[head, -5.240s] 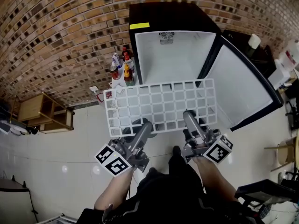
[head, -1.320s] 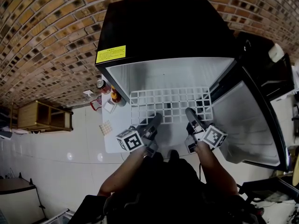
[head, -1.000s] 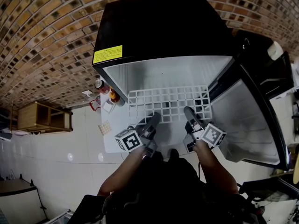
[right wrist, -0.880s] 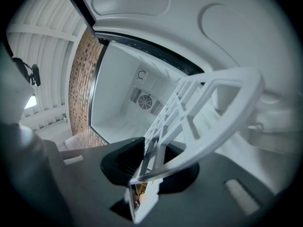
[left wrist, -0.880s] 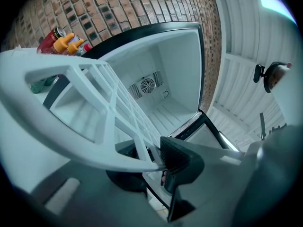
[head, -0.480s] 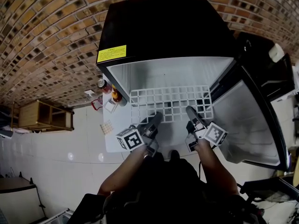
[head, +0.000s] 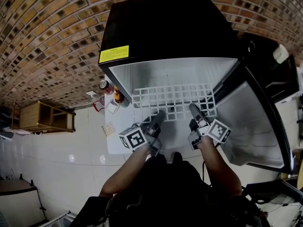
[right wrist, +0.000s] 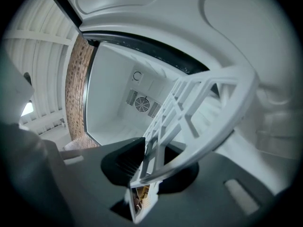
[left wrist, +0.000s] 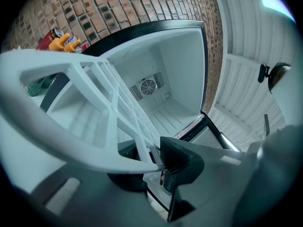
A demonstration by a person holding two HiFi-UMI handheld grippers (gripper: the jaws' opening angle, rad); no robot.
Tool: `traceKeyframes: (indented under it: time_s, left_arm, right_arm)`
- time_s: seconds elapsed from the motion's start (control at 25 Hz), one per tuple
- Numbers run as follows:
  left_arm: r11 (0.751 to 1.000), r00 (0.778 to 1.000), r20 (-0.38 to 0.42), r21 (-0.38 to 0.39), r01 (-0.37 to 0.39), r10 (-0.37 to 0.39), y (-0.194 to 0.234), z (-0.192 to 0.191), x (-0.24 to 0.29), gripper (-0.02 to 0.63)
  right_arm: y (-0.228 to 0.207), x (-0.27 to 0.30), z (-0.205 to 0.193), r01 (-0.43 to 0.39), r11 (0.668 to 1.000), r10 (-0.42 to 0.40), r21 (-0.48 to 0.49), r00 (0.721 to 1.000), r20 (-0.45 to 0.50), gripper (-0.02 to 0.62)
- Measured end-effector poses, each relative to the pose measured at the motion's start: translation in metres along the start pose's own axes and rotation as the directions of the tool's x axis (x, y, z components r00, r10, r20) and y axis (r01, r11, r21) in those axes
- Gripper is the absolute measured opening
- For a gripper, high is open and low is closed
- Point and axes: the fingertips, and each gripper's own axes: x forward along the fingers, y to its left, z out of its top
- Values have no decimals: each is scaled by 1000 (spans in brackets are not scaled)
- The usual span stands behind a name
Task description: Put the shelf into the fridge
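Sliding shelf (head: 175, 97) into fridge (head: 165, 32); mostly inside already. Clamped at near edge by left gripper (head: 160, 115) and right gripper (head: 193, 109), jaws tight. Next: push level to back, then release.

No legible text was found. A yellow label (head: 113, 54) on the black top of the fridge (head: 170, 27) carried print too small to read. The cubes on the left gripper (head: 160, 115) and right gripper (head: 193, 109) bore black-and-white square markers only, without lettering. Labels on the bottles (head: 110, 91) beside the fridge were illegible.
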Motion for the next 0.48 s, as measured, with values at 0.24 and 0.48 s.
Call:
traceKeyframes:
  time_s: [0.24, 0.48]
  left_arm:
    - [1000, 1000, 15, 3, -6, 6, 2, 10, 8, 77]
    - [1000, 1000, 16, -2, -3, 3, 5, 9, 12, 78]
  right_arm:
    - [8, 16, 13, -71, 996, 72, -62, 997, 15, 86]
    - [7, 22, 16, -65, 996, 67, -67, 997, 27, 88]
